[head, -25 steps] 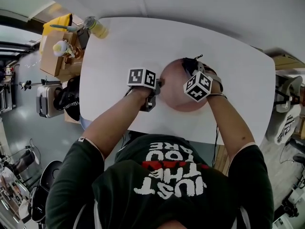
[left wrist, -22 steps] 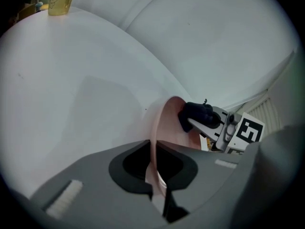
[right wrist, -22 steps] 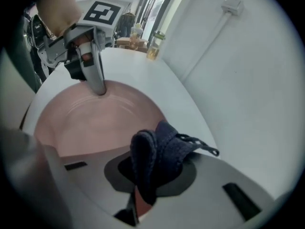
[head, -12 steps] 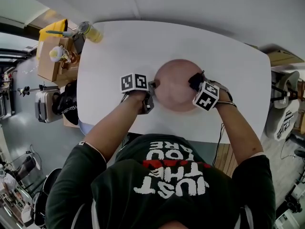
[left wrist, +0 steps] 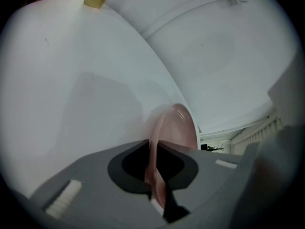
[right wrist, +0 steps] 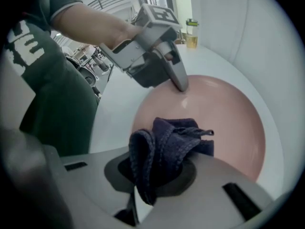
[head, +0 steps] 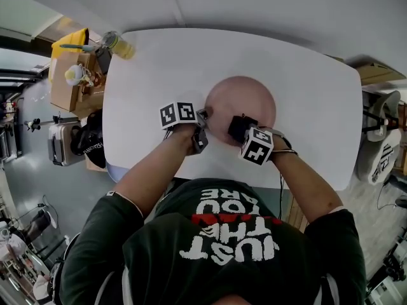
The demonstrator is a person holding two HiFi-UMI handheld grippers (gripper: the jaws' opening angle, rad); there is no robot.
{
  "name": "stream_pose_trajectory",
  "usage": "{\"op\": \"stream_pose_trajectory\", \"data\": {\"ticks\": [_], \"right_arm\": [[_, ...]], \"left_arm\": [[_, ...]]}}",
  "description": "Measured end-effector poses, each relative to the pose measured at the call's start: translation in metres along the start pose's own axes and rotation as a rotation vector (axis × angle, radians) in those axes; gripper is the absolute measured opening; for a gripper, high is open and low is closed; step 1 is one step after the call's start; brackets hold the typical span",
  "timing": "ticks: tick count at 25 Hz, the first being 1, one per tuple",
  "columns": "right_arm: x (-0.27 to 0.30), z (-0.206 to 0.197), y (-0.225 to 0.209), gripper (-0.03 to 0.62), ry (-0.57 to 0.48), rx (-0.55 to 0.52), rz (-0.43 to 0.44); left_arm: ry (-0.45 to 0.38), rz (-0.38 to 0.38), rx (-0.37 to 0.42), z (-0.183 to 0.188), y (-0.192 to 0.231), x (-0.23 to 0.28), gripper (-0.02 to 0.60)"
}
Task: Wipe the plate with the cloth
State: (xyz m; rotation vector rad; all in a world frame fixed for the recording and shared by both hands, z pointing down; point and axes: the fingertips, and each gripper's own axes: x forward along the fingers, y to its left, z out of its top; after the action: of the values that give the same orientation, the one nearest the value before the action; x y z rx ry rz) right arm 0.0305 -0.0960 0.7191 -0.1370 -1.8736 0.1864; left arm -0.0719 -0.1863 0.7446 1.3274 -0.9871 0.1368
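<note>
Moved: our right claw has swept the dark blue cloth from the far right part of the pink plate round to its near edge, closer to our body; our left claw has kept its place at the left rim.
Left claw: we have its 2 jaws closed on the rim of the pink plate, 1 above and 1 below. They have just been easing apart a little, with the rim between them and the pads against it.
Right claw: we grip the dark blue cloth, which is bunched between the jaws and spills out past their tips.
Dark blue cloth: its free folds lie on the inner surface of the pink plate, by the near edge.
Pink plate: it sits on the white bench, about mid-bench and toward our side. We cannot tell whether the held rim is lifted.
Claws together: both are at the pink plate, the left at its left rim, the right near it on the near side.
Bench corner: we see a bottle of yellow liquid at the far left, well apart from the pink plate.
</note>
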Motion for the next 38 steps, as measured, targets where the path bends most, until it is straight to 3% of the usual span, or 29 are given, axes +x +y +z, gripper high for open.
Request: {"op": "stream_pose_trajectory", "data": {"ticks": [4, 9, 12, 14, 16, 21, 24, 28, 32, 38], "right_arm": [[0.016, 0.043, 0.003, 0.031, -0.071, -0.035, 0.041], [0.013, 0.083, -0.024, 0.031, -0.242, -0.041, -0.009], [-0.040, 0.081, -0.039, 0.031, -0.420, 0.077, -0.028], [-0.083, 0.075, -0.057, 0.031, -0.551, 0.161, -0.089], [-0.103, 0.070, -0.075, 0.031, -0.611, 0.193, -0.141], [-0.044, 0.071, -0.095, 0.031, -0.423, 0.051, -0.190], [-0.021, 0.077, -0.116, 0.031, -0.354, 0.009, -0.268], [-0.019, 0.080, -0.143, 0.031, -0.322, 0.018, -0.375], [-0.029, 0.051, -0.166, 0.029, -0.250, 0.052, -0.462], [-0.045, -0.008, -0.171, 0.029, -0.124, 0.123, -0.477]], "left_arm": [[0.018, -0.002, 0.008, -0.001, -0.001, 0.001, 0.026], [0.059, -0.015, 0.064, 0.001, -0.002, 0.003, 0.020], [0.078, -0.011, 0.083, 0.002, -0.004, 0.003, 0.018], [0.097, -0.003, 0.116, 0.002, -0.005, 0.003, 0.019], [0.109, -0.003, 0.133, 0.002, -0.005, 0.004, 0.018], [0.124, -0.003, 0.152, -0.003, -0.008, 0.006, 0.018], [0.134, 0.001, 0.174, -0.004, -0.011, 0.007, 0.018], [0.131, -0.005, 0.164, -0.002, -0.009, 0.008, 0.018], [0.112, -0.009, 0.148, 0.001, -0.011, 0.009, 0.018], [0.085, -0.010, 0.113, 0.004, -0.011, 0.008, 0.020]]}}
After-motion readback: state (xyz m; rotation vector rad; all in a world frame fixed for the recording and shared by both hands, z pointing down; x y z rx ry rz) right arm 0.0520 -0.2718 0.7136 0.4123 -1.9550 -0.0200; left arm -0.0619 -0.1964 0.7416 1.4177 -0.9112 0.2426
